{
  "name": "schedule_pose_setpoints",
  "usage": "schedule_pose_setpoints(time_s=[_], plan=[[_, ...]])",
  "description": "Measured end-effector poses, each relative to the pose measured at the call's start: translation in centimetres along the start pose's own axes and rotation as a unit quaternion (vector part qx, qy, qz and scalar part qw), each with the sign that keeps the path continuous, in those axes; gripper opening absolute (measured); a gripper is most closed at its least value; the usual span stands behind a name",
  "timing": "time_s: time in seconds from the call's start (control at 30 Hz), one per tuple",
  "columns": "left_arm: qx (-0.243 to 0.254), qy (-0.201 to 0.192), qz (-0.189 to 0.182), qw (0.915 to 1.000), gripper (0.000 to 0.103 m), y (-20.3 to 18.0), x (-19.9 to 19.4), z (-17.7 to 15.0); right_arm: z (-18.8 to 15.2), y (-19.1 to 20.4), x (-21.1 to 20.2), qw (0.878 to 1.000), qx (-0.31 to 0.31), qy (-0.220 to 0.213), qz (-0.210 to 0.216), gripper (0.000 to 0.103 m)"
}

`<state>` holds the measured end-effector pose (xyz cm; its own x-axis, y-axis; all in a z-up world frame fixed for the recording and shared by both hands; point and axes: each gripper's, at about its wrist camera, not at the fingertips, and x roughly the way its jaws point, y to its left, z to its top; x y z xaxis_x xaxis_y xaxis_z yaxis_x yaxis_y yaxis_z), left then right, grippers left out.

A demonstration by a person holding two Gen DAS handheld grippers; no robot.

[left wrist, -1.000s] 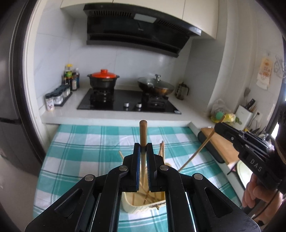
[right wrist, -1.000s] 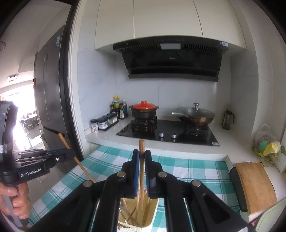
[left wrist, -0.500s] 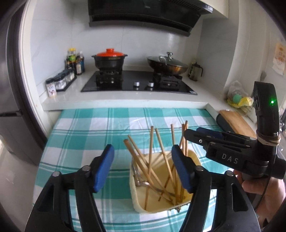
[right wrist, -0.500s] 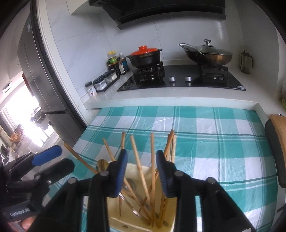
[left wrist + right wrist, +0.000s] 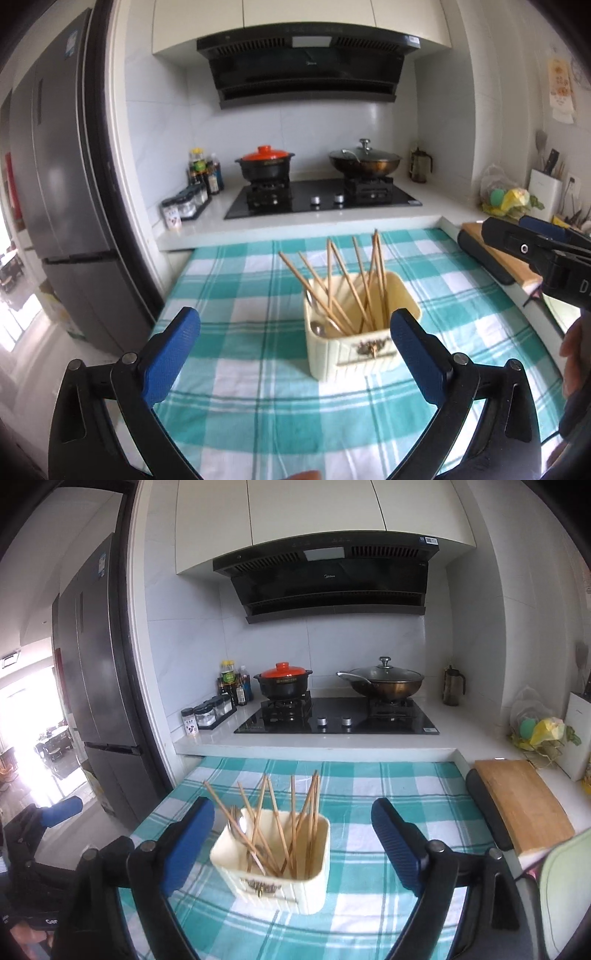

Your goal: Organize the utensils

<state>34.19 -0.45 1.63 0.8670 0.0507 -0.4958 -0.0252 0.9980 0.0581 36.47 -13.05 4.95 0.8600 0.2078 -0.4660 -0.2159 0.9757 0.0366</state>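
Observation:
A cream utensil holder point(image 5: 354, 343) point(image 5: 280, 864) stands on the teal checked tablecloth point(image 5: 240, 295). Several wooden chopsticks point(image 5: 347, 280) point(image 5: 291, 823) stand in it, leaning apart, with a metal spoon point(image 5: 240, 827) among them. My left gripper point(image 5: 295, 339) is open and empty, drawn back in front of the holder. My right gripper point(image 5: 291, 834) is open and empty, also in front of the holder. The right gripper shows at the right edge of the left wrist view point(image 5: 535, 251); the left gripper shows at the lower left of the right wrist view point(image 5: 48, 823).
A stove point(image 5: 336, 716) with a red-lidded pot point(image 5: 284, 679) and a wok point(image 5: 384, 683) is behind the table. Spice jars point(image 5: 210, 712) stand at its left. A wooden cutting board point(image 5: 521, 801) lies to the right. A fridge point(image 5: 62, 192) stands at the left.
Both grippers were shut on chopsticks above the holder, then opened and dropped them in. Both have since drawn back and opened wider.

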Motion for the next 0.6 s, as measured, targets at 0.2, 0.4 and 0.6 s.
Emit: schedule_pose_setpoints(time_s=[0.2,0.4,0.6], plan=[[0.014,0.003,0.009,0.9999,0.103,-1.2,-5.2,-3.5,-5.3,1.5,-6.3,0.999,-0.008,0.014,-0.051,0.103],[0.000,0.007,0.008,0.9999,0.103,-1.2,-9.0,-5.2,-8.1,2.7,-10.6,0.998,-0.009,0.019,-0.058,0.103],[-0.015,-0.005,0.020,0.9997,0.103,-0.8,-11.4,-5.5,-8.8,4.3,-13.0,0.998,-0.033,0.008,-0.052,0.103]])
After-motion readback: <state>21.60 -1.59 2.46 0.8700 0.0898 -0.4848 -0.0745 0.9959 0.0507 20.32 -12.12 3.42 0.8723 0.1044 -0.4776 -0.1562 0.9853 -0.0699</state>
